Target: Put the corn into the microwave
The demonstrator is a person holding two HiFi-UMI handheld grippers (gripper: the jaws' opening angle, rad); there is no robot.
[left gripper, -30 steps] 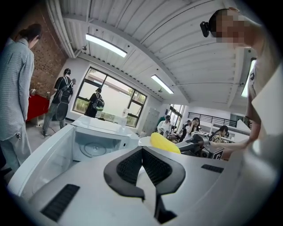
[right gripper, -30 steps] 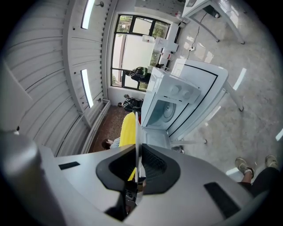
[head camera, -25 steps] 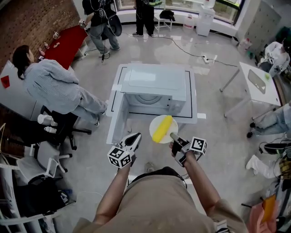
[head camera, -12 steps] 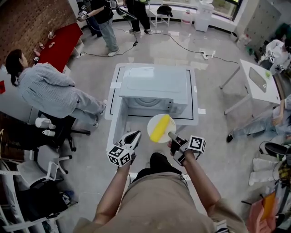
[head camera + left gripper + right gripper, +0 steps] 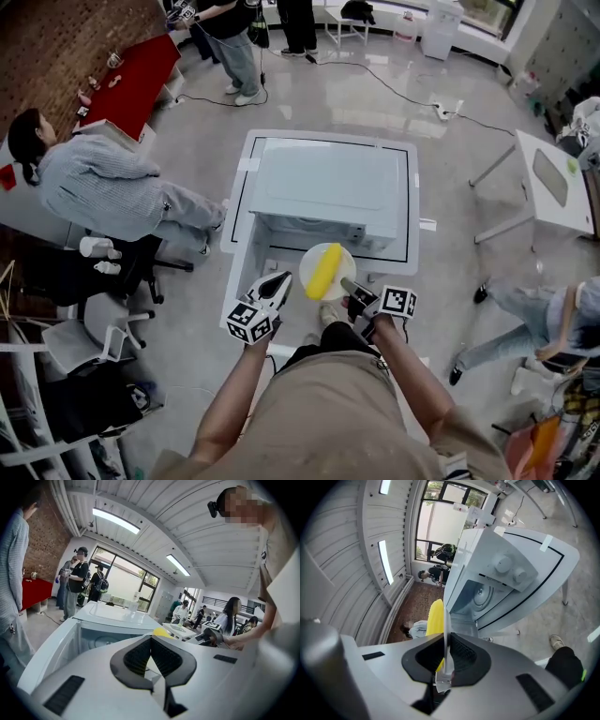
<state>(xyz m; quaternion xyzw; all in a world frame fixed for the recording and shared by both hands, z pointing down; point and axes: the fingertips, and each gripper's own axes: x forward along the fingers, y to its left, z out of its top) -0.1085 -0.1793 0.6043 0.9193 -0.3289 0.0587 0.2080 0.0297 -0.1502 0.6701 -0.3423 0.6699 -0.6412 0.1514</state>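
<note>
Two grippers: one loaded, one free, side by side.
Right gripper (image 5: 345,284): jaws almost closed, pinching the thin rim of a round white plate (image 5: 345,261). Held by its edge, the plate stays face-up and serves as a tray.
Corn: the yellow cob of corn (image 5: 326,271) lies across the plate, in the air just before the oven mouth, not yet inside.
Left gripper (image 5: 279,279): jaws together on nothing, just left of the plate.
Microwave: a white boxy microwave oven (image 5: 323,183) with its door (image 5: 242,262) swung wide to the left, so the cavity stands clear.
Table: a white table with a black border line (image 5: 410,216) bears the oven.
Next, by judgement: slide the plate in level, since a tilt would roll the cob.
</note>
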